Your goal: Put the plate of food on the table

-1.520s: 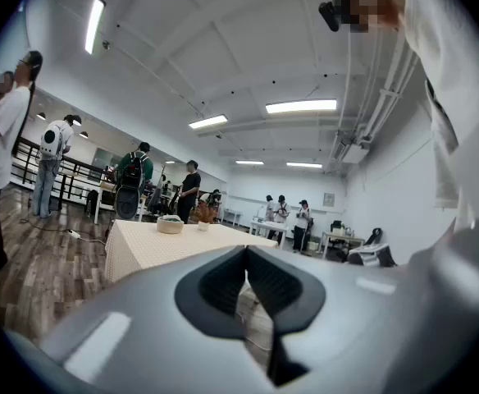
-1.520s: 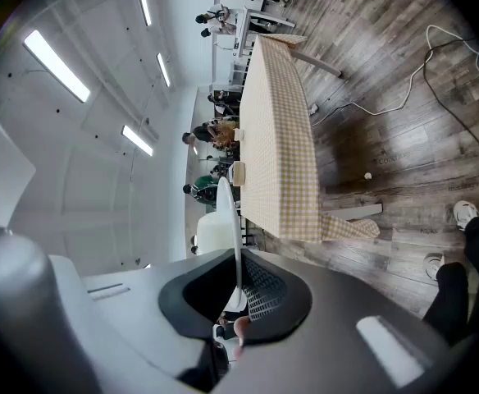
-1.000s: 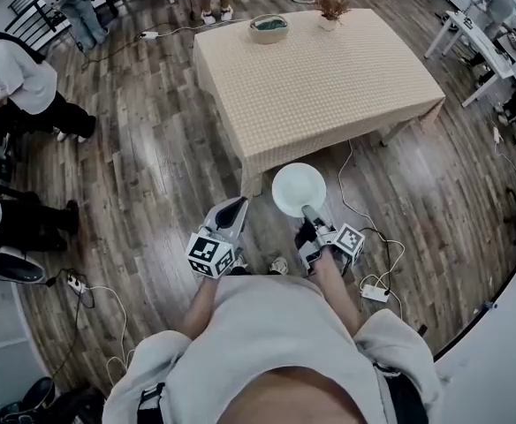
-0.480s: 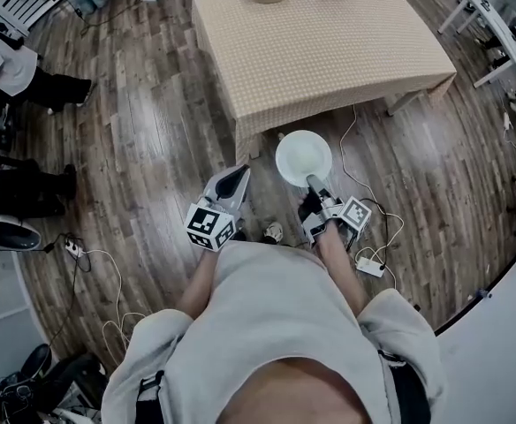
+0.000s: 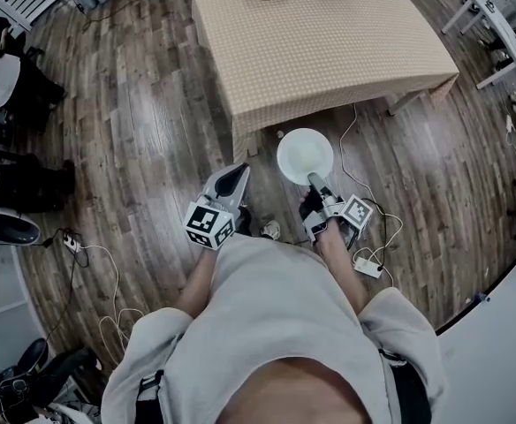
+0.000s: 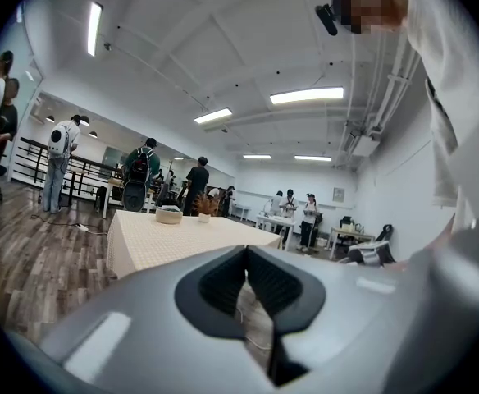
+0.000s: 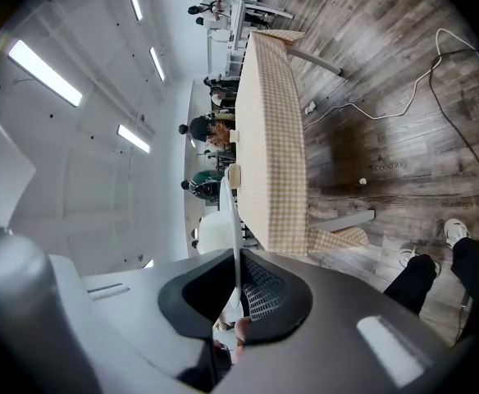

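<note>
The right gripper (image 5: 312, 180) is squeezed tight on the near rim of the white plate (image 5: 304, 153), and in the right gripper view the plate (image 7: 234, 220) shows as a thin edge pinched between the two pads. The plate is up in the air over the wooden floor (image 5: 152, 148), just beside the near edge of the table (image 5: 329, 51) but not over it yet. The left gripper (image 5: 230, 180) hangs near it with its jaws pressed together on nothing, so it gives no help. The big worry is that only one small bite on the rim holds the whole plate. The far side has nothing under it, so it could dip down, and anything on top could slide off (I cannot make out any food on it from here). If the pinch is weak, the plate could slip out and break on the floor. Another worry is the table edge. If the plate comes in too low, it could bump the edge or catch the checked cloth, and that bump could knock it loose. A white cable (image 7: 371, 118) also lies on the floor near the table, and a foot could catch on it while stepping closer. I think going slow, keeping the plate flat and lifting it well above the cloth would be safest.
</note>
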Demonstrator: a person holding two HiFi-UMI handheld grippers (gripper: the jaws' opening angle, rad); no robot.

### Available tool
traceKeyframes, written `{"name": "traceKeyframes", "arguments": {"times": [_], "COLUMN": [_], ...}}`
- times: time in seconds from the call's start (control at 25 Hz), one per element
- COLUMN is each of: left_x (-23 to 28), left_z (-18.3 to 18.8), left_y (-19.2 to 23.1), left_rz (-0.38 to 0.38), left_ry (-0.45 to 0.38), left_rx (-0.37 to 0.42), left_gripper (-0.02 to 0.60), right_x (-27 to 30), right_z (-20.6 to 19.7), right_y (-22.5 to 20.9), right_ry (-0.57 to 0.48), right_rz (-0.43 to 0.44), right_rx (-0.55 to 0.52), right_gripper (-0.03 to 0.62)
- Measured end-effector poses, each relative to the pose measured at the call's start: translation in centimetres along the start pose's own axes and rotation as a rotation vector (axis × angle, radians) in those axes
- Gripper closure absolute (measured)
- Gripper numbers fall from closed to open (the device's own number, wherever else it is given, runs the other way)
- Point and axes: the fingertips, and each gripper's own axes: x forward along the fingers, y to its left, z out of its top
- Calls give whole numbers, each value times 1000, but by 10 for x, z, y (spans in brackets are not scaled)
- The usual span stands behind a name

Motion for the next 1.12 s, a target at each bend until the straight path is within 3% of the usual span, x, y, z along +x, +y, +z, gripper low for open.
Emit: {"name": "traceKeyframes", "arguments": {"times": [0.68,1.12], "left_x": [39,98], "left_z": [-5,10], "left_y": [19,84], "left_rz": [-32,-60], "left_ry": [-7,4], "left_rx": [-12,-36], "left_gripper": [572,572], "right_x": [35,102], "right_z": [26,58], "right_y": [7,18], "right_ry": [-8,-57], "right_rz": [29,6], "right_rx": [-19,0], "right_gripper": [583,585]}}
